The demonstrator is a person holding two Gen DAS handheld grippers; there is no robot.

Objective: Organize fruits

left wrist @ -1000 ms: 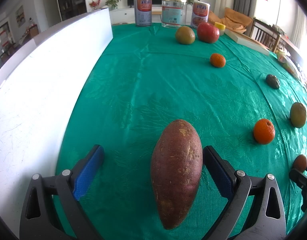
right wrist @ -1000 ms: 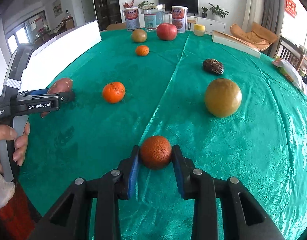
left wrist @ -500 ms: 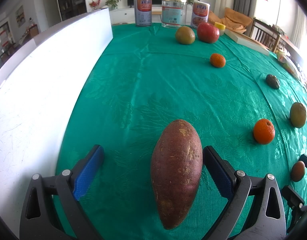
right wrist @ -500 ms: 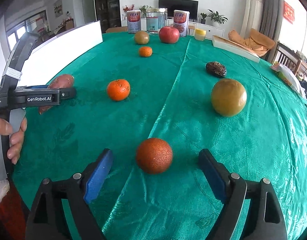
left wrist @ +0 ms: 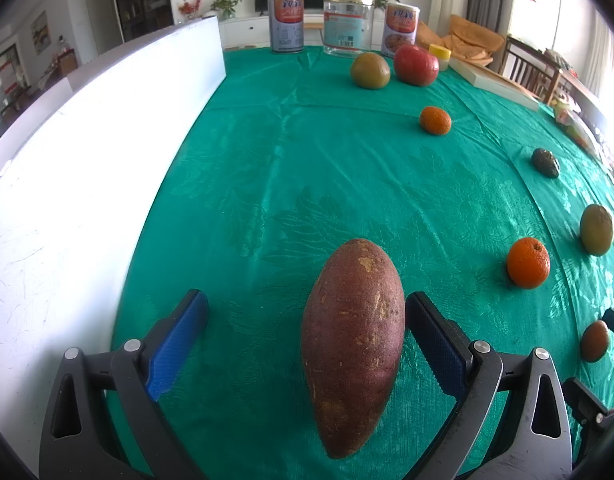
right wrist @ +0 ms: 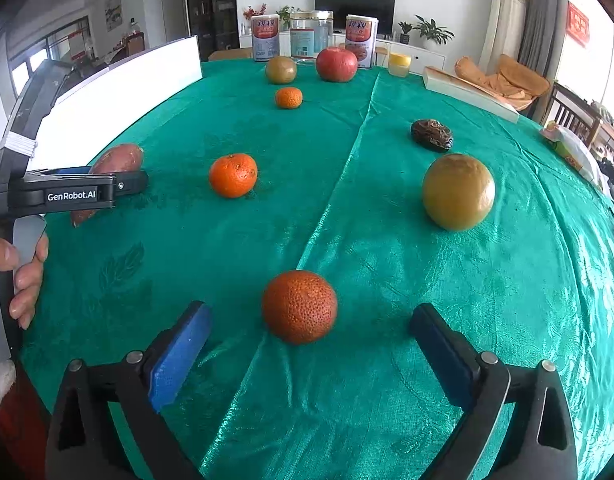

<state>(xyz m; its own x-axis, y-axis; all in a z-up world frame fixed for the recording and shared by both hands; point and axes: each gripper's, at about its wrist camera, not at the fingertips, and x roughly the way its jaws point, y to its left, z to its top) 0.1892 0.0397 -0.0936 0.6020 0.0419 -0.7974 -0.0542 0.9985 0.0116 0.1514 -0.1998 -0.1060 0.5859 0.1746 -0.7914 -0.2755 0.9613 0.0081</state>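
A reddish sweet potato (left wrist: 353, 340) lies on the green cloth between the fingers of my open left gripper (left wrist: 307, 332), against the right finger and apart from the left one. It also shows in the right wrist view (right wrist: 115, 162), behind the left gripper (right wrist: 131, 182). My right gripper (right wrist: 311, 338) is open, and a dark orange mandarin (right wrist: 299, 306) rests on the cloth between its fingers, touching neither. A bright orange (right wrist: 233, 175), a yellow-green fruit (right wrist: 458, 191), a dark wrinkled fruit (right wrist: 432, 134), a small mandarin (right wrist: 288, 97), a green fruit (right wrist: 281, 69) and a red apple (right wrist: 336, 64) lie farther back.
A white board (left wrist: 67, 168) runs along the table's left edge. Two tins (right wrist: 265, 38) and a glass jar (right wrist: 312, 34) stand at the far edge, with a small yellow jar (right wrist: 400, 63) and a flat white box (right wrist: 469, 94) to the right. Chairs stand beyond.
My right gripper has opened and let go of the dark orange mandarin, which now rests on the cloth, and has drawn back a little. The left gripper and sweet potato have not moved.
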